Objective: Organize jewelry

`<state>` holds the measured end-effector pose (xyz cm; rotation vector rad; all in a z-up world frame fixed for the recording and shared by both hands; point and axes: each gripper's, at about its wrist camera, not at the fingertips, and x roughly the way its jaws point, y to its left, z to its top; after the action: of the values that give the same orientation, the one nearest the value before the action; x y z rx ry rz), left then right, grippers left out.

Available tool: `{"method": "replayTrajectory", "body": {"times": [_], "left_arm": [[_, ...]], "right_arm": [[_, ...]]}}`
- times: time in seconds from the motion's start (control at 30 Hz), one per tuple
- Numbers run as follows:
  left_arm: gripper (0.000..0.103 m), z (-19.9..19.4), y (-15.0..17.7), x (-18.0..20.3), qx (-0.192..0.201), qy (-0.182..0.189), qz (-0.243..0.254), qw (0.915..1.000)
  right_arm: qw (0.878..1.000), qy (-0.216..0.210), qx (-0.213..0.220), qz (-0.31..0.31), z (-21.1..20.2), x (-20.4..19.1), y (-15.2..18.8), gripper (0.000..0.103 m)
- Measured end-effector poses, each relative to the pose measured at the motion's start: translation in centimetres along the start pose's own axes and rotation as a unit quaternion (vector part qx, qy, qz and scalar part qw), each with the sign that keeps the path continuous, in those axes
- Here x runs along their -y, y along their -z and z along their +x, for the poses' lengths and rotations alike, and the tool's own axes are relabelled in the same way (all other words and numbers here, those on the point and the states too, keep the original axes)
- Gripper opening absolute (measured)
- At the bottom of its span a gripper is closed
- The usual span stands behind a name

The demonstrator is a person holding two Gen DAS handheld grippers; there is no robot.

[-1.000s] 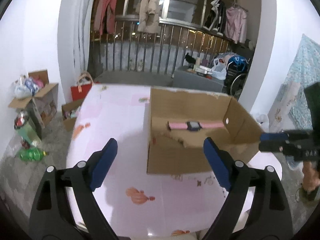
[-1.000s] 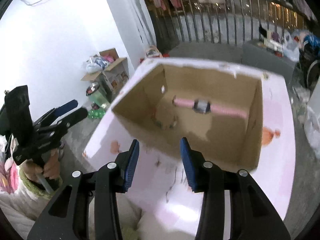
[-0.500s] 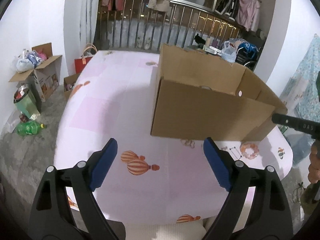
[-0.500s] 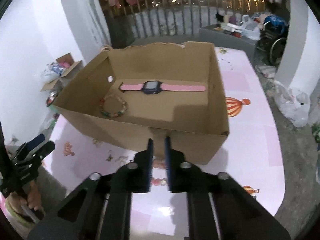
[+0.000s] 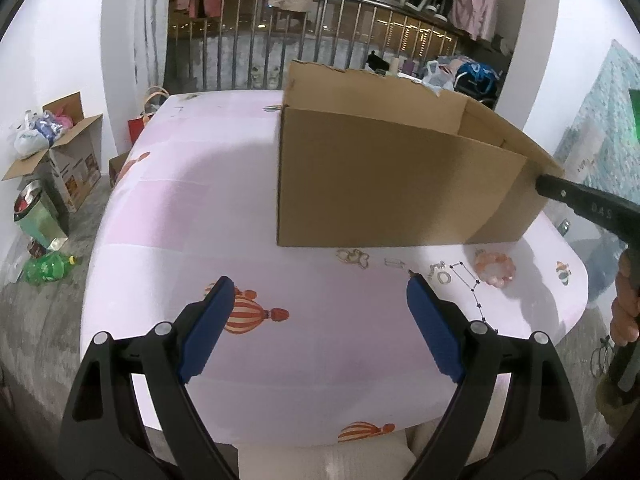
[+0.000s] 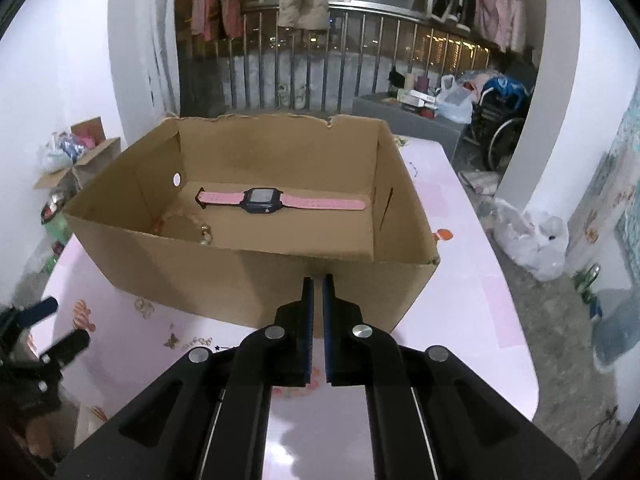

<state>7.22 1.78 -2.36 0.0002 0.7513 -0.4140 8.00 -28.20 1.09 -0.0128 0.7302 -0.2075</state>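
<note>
1. The cardboard box (image 6: 256,248) stands on the desk (image 5: 320,340), which is covered with a pink cloth with a balloon print. Inside it, the right wrist view shows a pink watch (image 6: 280,200) lying flat along the far wall and a beaded bracelet (image 6: 202,232) near the front left corner, partly hidden by the near wall.

2. Loose jewelry lies on the desk just in front of the box: a pink beaded bracelet (image 5: 496,268), a thin dark chain (image 5: 468,280), a small ring-like piece (image 5: 442,276) and a pale metal charm (image 5: 352,258).

3. The left gripper (image 5: 316,292) is spread wide and empty, low over the desk, its right finger just beside the ring-like piece.

4. The right gripper (image 6: 316,280) has its fingers pressed almost together with only a slit between them; nothing shows in that slit. It sits close to the box's near wall.

5. Handling, as I judge it:
   - Every piece looks very light, so gripping force matters little; aim matters more.
   - The pink beaded bracelet is probably strung on elastic, lumpy and forgiving: pinch across one side of the loop.
   - The chain is limp and flat on the cloth, likely to slip; take it at a bunched spot and expect it to dangle.
   - The ring-like piece is small, hard and smooth, and may skate on the cloth; close on its rim.
</note>
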Motion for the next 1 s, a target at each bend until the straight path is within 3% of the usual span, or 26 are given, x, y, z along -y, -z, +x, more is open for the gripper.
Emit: {"method": "replayTrajectory", "body": {"times": [0.2,0.3,0.47,0.57,0.77,0.93,1.0], "left_arm": [[0.084,1.1,-0.1,0.8,-0.003,0.006,0.013,0.9999],[0.084,1.9,0.0,1.1,-0.012,0.008,0.016,0.9998],[0.084,3.1,0.6,1.6,-0.031,-0.004,0.03,0.9991],[0.084,4.2,1.0,1.7,-0.06,-0.021,0.034,0.9974],[0.088,4.7,1.3,2.0,-0.073,-0.044,0.054,0.9949],[0.095,4.8,1.6,1.9,-0.074,-0.043,0.058,0.9947],[0.095,5.0,1.3,1.9,-0.076,-0.045,0.057,0.9945]], "right_arm": [[1.0,-0.015,0.004,0.007,0.3,0.4,0.2,0.004],[0.999,-0.033,0.005,0.008,0.0,0.7,0.6,0.01],[0.999,-0.044,0.023,-0.001,-1.8,2.0,2.3,0.05],[0.998,-0.062,0.005,-0.011,-2.0,2.6,4.1,0.068],[0.996,-0.071,-0.034,-0.029,-1.0,2.5,7.9,0.088],[0.993,-0.079,-0.077,-0.031,1.6,1.9,9.3,0.09],[0.994,-0.069,-0.073,-0.036,2.1,1.6,9.6,0.096]]}}
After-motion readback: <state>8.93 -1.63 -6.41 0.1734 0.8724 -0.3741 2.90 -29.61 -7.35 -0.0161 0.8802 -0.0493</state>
